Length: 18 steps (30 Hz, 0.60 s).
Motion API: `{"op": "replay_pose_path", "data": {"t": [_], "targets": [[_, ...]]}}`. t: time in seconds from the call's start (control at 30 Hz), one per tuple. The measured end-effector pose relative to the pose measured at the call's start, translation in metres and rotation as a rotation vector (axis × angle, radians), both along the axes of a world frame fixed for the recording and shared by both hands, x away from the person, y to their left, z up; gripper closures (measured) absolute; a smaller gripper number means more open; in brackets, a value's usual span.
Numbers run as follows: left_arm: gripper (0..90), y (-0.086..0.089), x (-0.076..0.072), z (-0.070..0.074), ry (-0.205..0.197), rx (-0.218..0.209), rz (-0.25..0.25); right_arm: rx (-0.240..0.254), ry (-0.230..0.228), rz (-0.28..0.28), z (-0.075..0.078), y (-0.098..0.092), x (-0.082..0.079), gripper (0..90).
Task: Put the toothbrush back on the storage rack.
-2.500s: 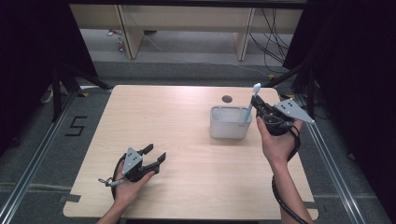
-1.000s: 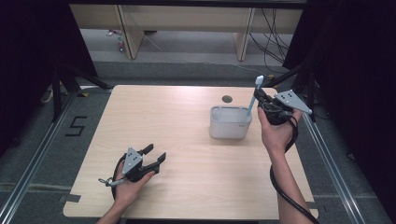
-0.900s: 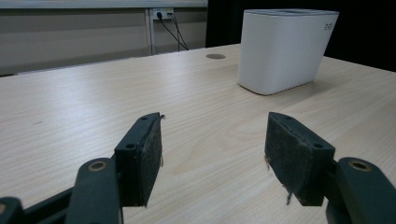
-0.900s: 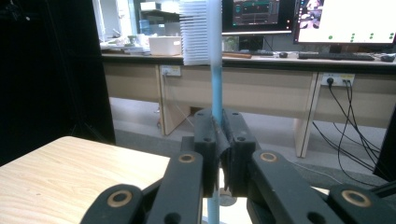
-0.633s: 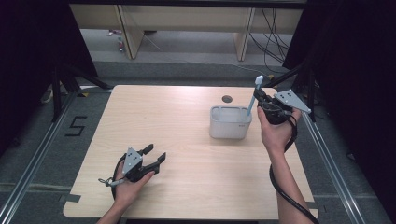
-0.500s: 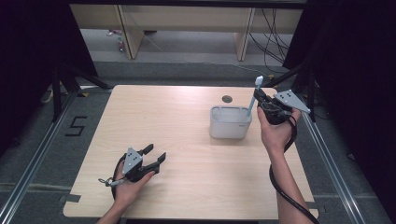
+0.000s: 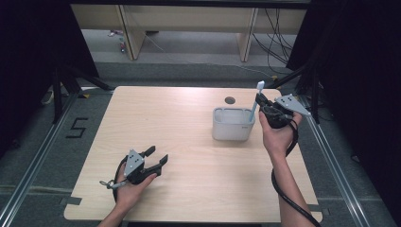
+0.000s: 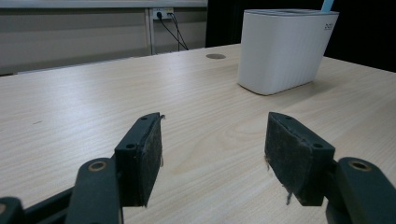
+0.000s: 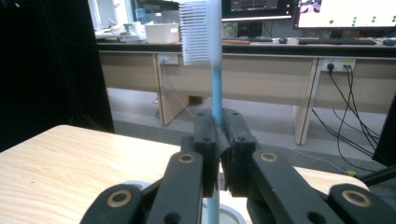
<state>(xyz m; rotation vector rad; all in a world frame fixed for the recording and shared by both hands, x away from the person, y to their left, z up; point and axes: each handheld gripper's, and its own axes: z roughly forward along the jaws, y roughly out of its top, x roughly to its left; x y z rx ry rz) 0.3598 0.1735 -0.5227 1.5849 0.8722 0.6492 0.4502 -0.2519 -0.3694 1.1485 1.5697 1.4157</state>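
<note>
The right gripper (image 7: 263,108) has shifted rightward, jaws clamping the toothbrush (image 7: 256,98) over the cup (image 7: 232,124); it risks snagging the rim. The left gripper (image 7: 153,157) is idling wide open, empty.

Left gripper (image 7: 150,161) low near the table's (image 7: 189,142) front-left edge, jaws spread wide, nothing between; right gripper (image 7: 263,105) raised at the far-right edge, jaws clamped on a toothbrush (image 9: 215,70) held upright
</note>
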Motion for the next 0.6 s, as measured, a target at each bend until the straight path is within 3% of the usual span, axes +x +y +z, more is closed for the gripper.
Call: {"op": "replay_pose_path", "data": {"t": [0.53,0.6], "targets": [[36.3,0.000,0.000,0.000,0.001,0.001,0.001,-0.012,0.024,-0.011,-0.017,0.000,0.001,85.9],[36.3,-0.001,0.001,-0.001,-0.011,-0.015,-0.004,-0.012,0.041,-0.003,-0.020,0.001,0.001,85.9]]}}
